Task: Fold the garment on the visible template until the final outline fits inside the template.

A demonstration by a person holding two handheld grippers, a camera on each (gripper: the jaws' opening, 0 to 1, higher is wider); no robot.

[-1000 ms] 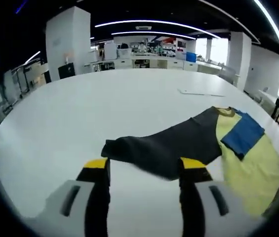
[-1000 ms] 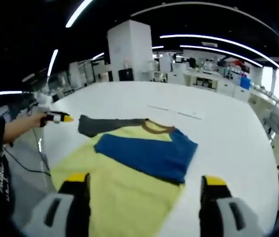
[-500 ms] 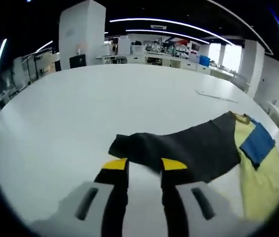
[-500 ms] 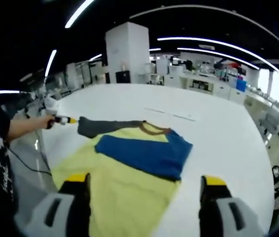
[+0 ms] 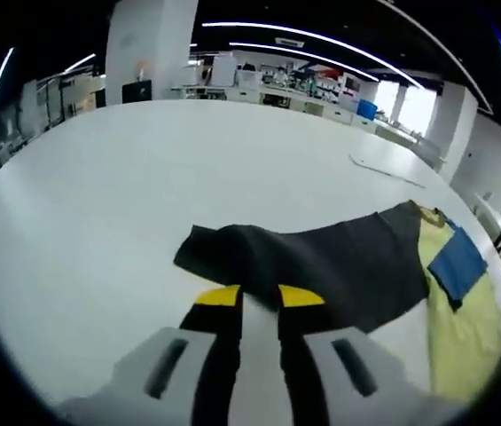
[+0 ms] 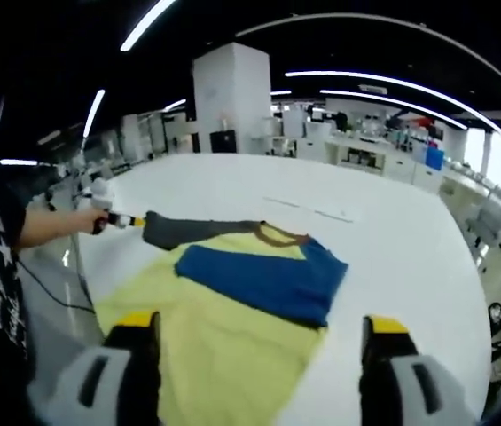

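Garment: it lies spread on the white table, a yellow body with a blue sleeve folded across its chest and a dark grey sleeve stretched out flat to the side, a brown collar at the neck.
My left gripper: my yellow-tipped jaws are drawn nearly together at the near edge of the dark grey sleeve; I appear to be pinching that hem, though the cloth between the tips is hard to make out.
My right gripper: my jaws stand wide apart above the yellow body, grasping nothing.
Right gripper view: my other gripper meets the dark sleeve's end at the table's left edge.
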